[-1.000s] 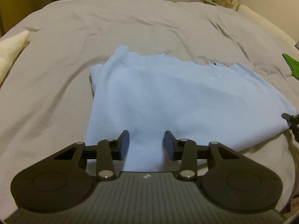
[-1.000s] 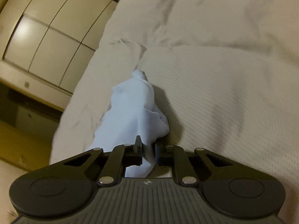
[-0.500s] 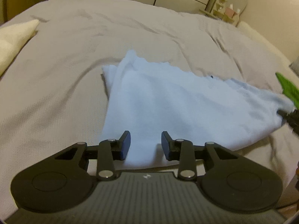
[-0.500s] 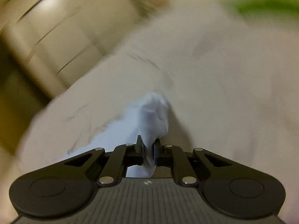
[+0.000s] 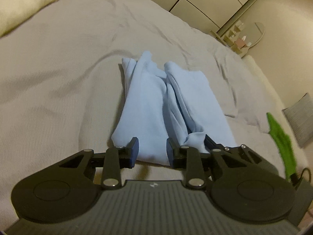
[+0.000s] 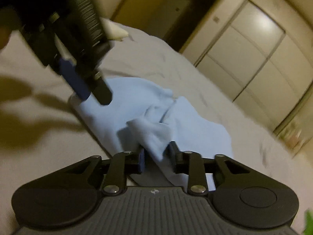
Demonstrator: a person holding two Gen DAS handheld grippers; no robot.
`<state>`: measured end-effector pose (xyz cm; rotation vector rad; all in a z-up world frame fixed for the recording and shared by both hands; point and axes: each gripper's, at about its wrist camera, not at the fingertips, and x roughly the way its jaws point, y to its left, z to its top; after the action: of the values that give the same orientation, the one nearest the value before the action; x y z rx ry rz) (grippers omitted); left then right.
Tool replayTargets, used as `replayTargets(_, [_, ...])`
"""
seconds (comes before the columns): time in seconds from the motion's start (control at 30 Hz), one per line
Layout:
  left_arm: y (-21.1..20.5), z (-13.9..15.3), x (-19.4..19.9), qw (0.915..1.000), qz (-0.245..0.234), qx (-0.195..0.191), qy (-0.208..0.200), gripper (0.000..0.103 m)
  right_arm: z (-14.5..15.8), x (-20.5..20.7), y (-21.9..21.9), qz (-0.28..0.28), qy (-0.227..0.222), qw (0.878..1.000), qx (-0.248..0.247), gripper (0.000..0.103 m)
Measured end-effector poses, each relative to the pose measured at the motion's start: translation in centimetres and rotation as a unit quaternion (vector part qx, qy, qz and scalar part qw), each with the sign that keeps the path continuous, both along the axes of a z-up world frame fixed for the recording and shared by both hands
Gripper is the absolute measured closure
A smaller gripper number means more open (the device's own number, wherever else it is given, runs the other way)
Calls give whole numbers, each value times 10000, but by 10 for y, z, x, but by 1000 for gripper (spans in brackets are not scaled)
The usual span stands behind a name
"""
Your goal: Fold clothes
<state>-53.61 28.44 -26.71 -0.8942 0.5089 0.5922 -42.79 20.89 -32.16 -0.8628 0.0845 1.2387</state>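
Cloth [image 5: 148, 105], light blue, lay on the grey bed [image 5: 58, 78], folded lengthwise into a narrow stack with a crease down its middle. In the left wrist view its near edge sat between the fingers of the left hand-held gripper [image 5: 152, 152]. The jaws of that gripper stood apart, and neither pad pressed on the fabric: released. The right hand-held gripper [image 5: 210, 142] entered this view from the right, its tip at the near right corner of the cloth.

In the right wrist view a loose corner of the cloth [image 6: 152, 135] hung between the fingers of the right hand-held gripper [image 6: 157, 156]. Its jaws were opening, and gaps showed on both sides of the corner: released. The left hand-held gripper [image 6: 93, 92] pointed down at the far left edge of the cloth.

A cream pillow [image 5: 23, 2] lay at the far left of the bed. A green garment [image 5: 281, 143] lay at its right edge.
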Motion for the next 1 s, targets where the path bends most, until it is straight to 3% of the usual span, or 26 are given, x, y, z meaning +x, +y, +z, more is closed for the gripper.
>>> replayTargets(0.07, [3, -1, 0, 9998, -3, -111, -136, 78, 11, 10, -11, 23, 372, 9992, 119, 58])
replayTargets(0.1, [5, 0, 0, 9997, -9, -147, -201, 78, 19, 19, -20, -8, 658, 9976, 217, 47])
replayTargets(0.2, [8, 0, 4, 9992, -41, -232, -311, 78, 41, 58, -53, -391, 1622, 9841, 613, 44])
replayTargets(0.27, [9, -1, 7, 9986, -66, -346, -395, 77, 53, 91, -74, -880, 2347, 9641, 875, 45])
replayTargets(0.33, [14, -3, 12, 9974, -62, -505, -507, 72, 55, 128, -96, -1522, 3308, 9244, 1131, 45])
replayTargets(0.37, [17, -4, 15, 9966, -42, -596, -561, 69, 52, 149, -106, -1896, 3859, 8941, 1250, 45])
replayTargets(0.47, [29, -10, 24, 9926, 29, -924, -790, 66, 27, 206, -130, -2860, 5375, 7781, 1546, 54])
replayTargets(0.5, [31, -11, 28, 9910, 39, -1012, -871, 64, 16, 216, -135, -2998, 5735, 7460, 1576, 55])
replayTargets(0.53, [35, -13, 33, 9899, 42, -1080, -920, 57, 6, 225, -139, -3102, 6022, 7182, 1593, 57])
replayTargets(0.57, [39, -15, 39, 9891, 32, -1136, -941, 54, 0, 229, -139, -3131, 6143, 7066, 1595, 58])
replayTargets(0.63, [44, -21, 52, 9872, -53, -1262, -977, 53, -5, 230, -136, -3108, 6193, 7026, 1618, 59])
replayTargets(0.73, [49, -34, 70, 9843, -154, -1470, -960, 52, -4, 232, -129, -3097, 6095, 7117, 1612, 61])
replayTargets(0.83, [51, -39, 84, 9878, -191, -1319, -805, 55, -5, 228, -130, -3071, 6127, 7102, 1611, 63])
replayTargets(0.87, [51, -38, 87, 9893, -205, -1221, -766, 70, -3, 230, -138, -3062, 6143, 7092, 1614, 64])
replayTargets(0.93, [50, -31, 91, 9922, -310, -966, -721, 88, -1, 231, -133, -3055, 6145, 7096, 1600, 67])
replayTargets(1.0, [45, -16, 92, 9948, -469, -534, -727, 92, -2, 234, -124, -3012, 6170, 7094, 1590, 72])
